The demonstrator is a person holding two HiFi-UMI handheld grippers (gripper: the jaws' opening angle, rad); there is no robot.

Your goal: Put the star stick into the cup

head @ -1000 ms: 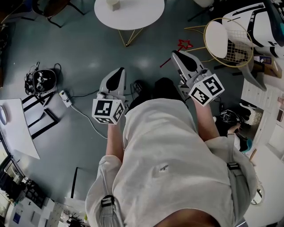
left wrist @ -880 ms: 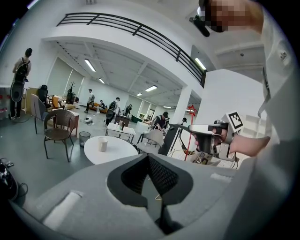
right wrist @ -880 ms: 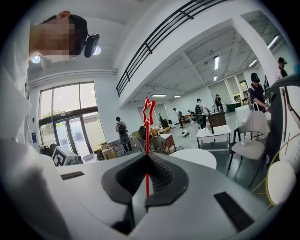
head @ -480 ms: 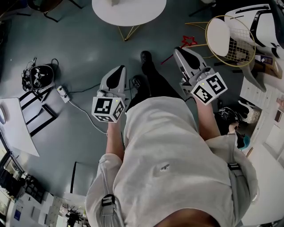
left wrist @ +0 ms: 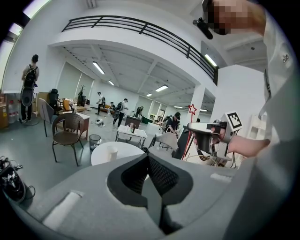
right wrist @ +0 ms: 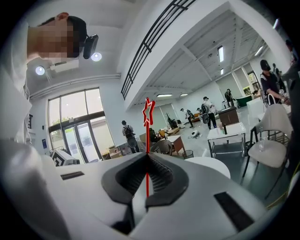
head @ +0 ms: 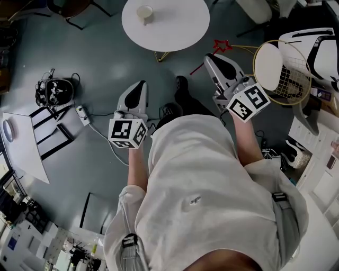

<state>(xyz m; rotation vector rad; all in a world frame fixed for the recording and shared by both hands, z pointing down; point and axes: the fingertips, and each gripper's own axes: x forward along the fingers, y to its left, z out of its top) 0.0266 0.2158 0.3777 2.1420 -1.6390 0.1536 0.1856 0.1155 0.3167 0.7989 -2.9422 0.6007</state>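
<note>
My right gripper (head: pixel 210 58) is shut on a thin red star stick (head: pixel 222 45), whose star points up and away toward the round white table (head: pixel 180 32). In the right gripper view the stick (right wrist: pixel 147 159) stands upright between the closed jaws of my right gripper (right wrist: pixel 147 155), the star (right wrist: pixel 148 111) above them. A pale cup (head: pixel 144 12) stands on the table's left part, apart from both grippers. My left gripper (head: pixel 141 84) is lower left, shut and empty. The left gripper view shows the cup (left wrist: pixel 111 153) on the table beyond my left gripper (left wrist: pixel 148 157).
A gold wire-frame seat with a white pad (head: pixel 280 66) stands at the right, close to the right gripper. A cable bundle (head: pixel 53 91) and a power strip (head: pixel 81 114) lie on the floor at left. The person's shoes (head: pixel 181 84) are between the grippers. Chairs and people fill the far room.
The table has come nearer and the cup has entered the head view as the person steps forward. Both grippers keep their pose; the right one still holds the stick.
</note>
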